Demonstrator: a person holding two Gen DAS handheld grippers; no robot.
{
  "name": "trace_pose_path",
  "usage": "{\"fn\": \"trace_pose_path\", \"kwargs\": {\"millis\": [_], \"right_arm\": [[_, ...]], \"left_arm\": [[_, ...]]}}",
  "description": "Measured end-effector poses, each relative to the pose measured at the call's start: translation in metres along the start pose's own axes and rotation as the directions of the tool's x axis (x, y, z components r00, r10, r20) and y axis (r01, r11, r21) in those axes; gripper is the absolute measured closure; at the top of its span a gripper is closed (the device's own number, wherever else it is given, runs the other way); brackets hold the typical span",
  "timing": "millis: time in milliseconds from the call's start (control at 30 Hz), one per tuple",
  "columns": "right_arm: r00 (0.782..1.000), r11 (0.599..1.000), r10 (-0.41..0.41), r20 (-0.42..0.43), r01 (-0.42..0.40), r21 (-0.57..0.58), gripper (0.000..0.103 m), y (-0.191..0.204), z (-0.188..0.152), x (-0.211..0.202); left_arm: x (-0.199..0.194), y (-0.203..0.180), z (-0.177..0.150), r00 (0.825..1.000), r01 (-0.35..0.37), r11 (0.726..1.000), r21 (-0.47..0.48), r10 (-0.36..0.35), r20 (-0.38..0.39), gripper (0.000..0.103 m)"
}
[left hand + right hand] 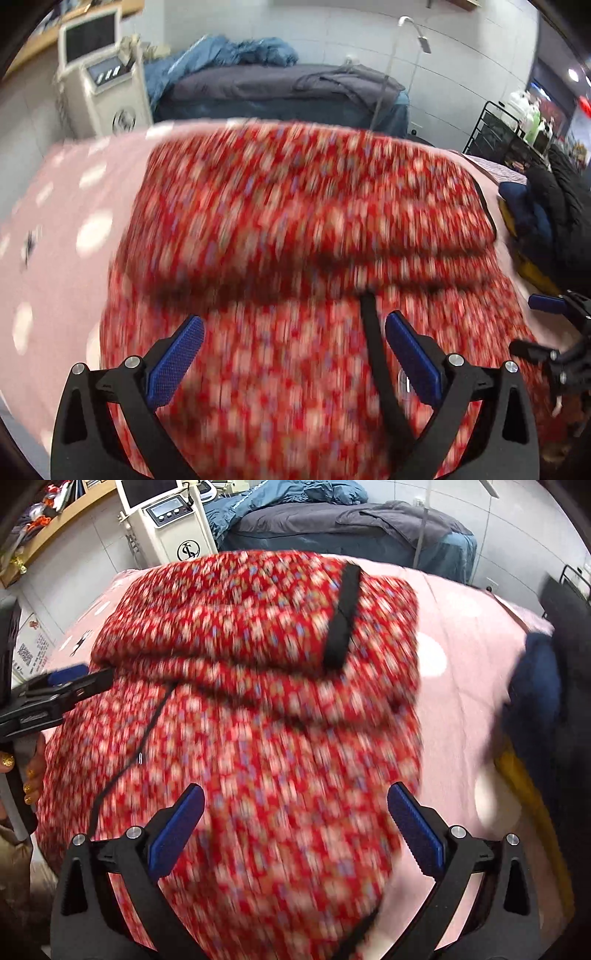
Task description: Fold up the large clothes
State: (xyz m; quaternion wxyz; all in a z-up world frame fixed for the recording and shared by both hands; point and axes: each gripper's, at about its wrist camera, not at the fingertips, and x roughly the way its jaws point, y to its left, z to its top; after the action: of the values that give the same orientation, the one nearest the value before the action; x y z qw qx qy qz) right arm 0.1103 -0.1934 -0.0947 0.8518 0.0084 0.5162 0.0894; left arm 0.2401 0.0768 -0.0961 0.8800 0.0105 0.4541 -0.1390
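Over on the left, a beige machine with a screen stands against the wall, and beside it a bed heaped with blue and grey bedding. Nearer us, the pink spotted bedsheet carries the job: a red floral dress, spread across the bed with its far part doubled back toward us in a thick roll. A black strap lies across that folded layer, and a thin black cord trails down the near cloth.

Left claw hovers just over the near half, blue pads wide apart, gripping nothing. Right claw beside it, same story: pads spread, nothing between them, poised above the dress's right edge where red meets pink. Everything is smeared with motion blur, so fine creases are beyond me.

Looks like one fold is in and both claws are between grips. Next, I'd reckon, each needs to drop onto a near corner or a side edge, pinch cleanly through both layers, and carry it over evenly.

Far right, dark jackets sit piled on the bed.
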Motion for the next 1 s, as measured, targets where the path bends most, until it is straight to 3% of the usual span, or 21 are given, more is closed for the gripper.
{"fn": "trace_pose_path", "kwargs": {"millis": [200, 400, 533, 700, 800, 1000], "right_arm": [[0.999, 0.997, 0.006, -0.041, -0.003, 0.080, 0.005, -0.041, -0.058, -0.017], [0.981, 0.963, 0.182, -0.059, -0.166, 0.210, 0.005, -0.074, -0.103, -0.033], [0.954, 0.929, 0.294, -0.067, -0.268, 0.253, 0.005, -0.081, -0.108, -0.029], [0.919, 0.894, 0.383, -0.096, -0.343, 0.288, 0.005, -0.077, -0.122, -0.026], [0.903, 0.886, 0.417, -0.108, -0.377, 0.269, 0.005, -0.068, -0.125, -0.027], [0.900, 0.901, 0.415, -0.135, -0.385, 0.202, 0.005, -0.049, -0.132, -0.034]], "left_arm": [[-0.034, 0.052, -0.064, 0.997, -0.069, 0.982, -0.173, 0.062, -0.046, 0.007], [-0.070, 0.102, -0.093, 0.996, -0.085, 0.970, -0.230, 0.082, -0.022, 0.007], [-0.079, 0.138, -0.101, 0.999, 0.029, 0.951, -0.308, -0.039, -0.026, 0.010], [-0.065, 0.153, -0.121, 0.985, 0.124, 0.927, -0.355, -0.159, -0.072, 0.020], [-0.054, 0.150, -0.136, 0.975, 0.141, 0.933, -0.332, -0.189, -0.118, 0.023], [-0.058, 0.148, -0.147, 0.970, 0.179, 0.931, -0.318, -0.221, -0.103, 0.025]]}}
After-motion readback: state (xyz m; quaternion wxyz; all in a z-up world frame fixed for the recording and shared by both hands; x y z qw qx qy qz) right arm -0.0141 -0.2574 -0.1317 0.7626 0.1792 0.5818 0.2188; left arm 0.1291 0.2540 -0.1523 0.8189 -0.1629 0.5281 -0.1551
